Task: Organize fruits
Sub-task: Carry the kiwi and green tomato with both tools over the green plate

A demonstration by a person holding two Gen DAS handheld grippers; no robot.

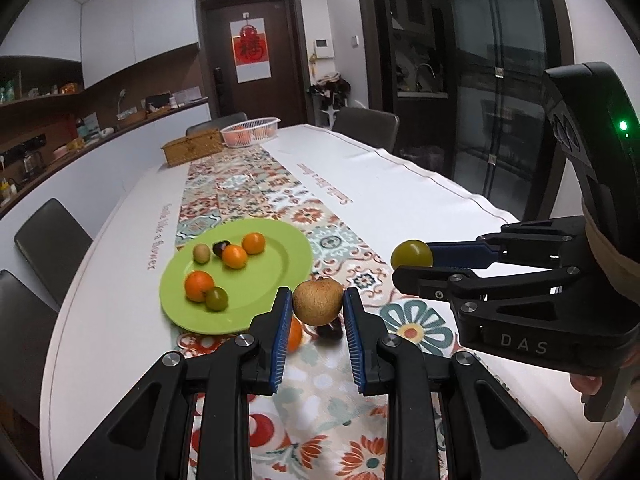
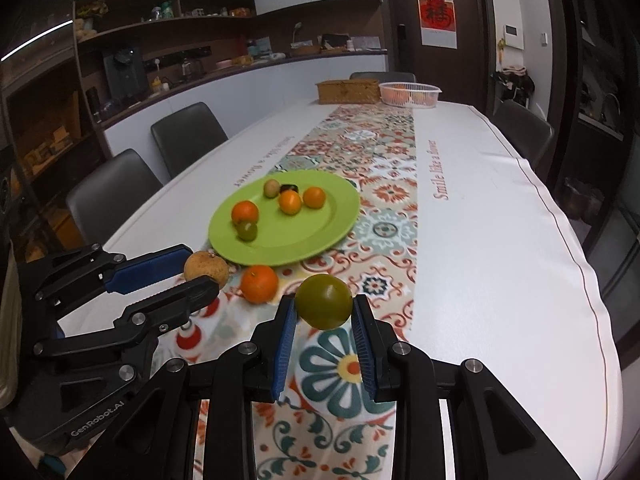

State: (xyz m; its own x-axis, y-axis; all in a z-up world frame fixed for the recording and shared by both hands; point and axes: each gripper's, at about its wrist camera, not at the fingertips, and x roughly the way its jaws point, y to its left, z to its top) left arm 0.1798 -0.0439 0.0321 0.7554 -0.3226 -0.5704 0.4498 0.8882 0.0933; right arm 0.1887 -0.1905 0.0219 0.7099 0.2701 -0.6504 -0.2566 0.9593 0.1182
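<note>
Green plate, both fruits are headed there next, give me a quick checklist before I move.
1. Left hand-held gripper shut on the brown fruit: ok.
2. Right hand-held gripper shut on the green fruit: ok.
3. Both fruits lifted off the table: ok.
4. Free space on the green plate: ok, its near right part is bare.
5. Loose orange on the table before the plate: not ok, it sits near the path.
6. Grip firmness: cannot tell.

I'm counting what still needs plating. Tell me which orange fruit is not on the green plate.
The orange lying on the patterned runner, just off the green plate at its near rim. The other three oranges sit on the plate.
</note>
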